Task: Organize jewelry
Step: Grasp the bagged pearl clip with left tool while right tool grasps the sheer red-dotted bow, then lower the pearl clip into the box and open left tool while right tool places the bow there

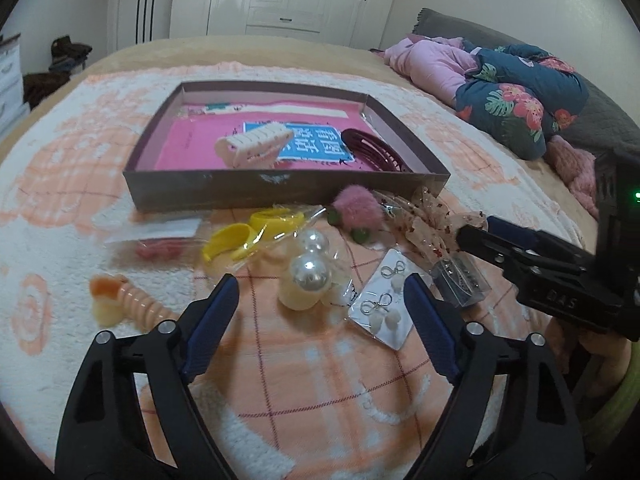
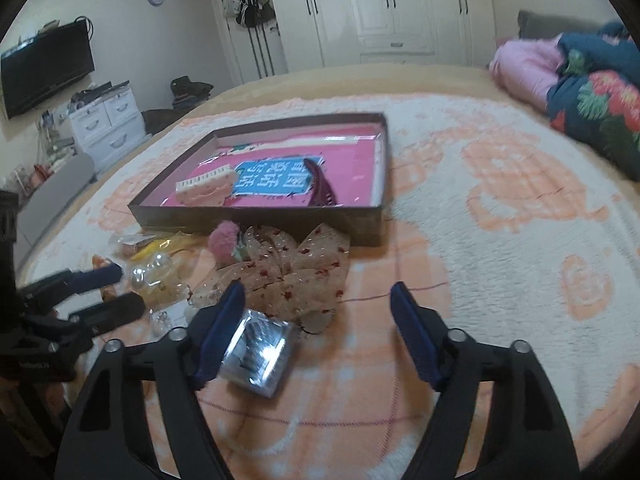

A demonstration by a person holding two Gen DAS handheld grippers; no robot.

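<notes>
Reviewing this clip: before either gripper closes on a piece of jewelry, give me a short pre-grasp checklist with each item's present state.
1. Left gripper empty: ok, nothing pinched.
2. Left target lined up: ok, the pearl clip lies between the fingers, with the earring card beside the right one.
3. Right gripper empty: ok.
4. Right target centred: not ok, the clear packet sits against the left finger.
5. Box has room: ok, only a cream claw clip and a dark red clip inside.
6. Grippers clear of each other: cannot tell.
</notes>
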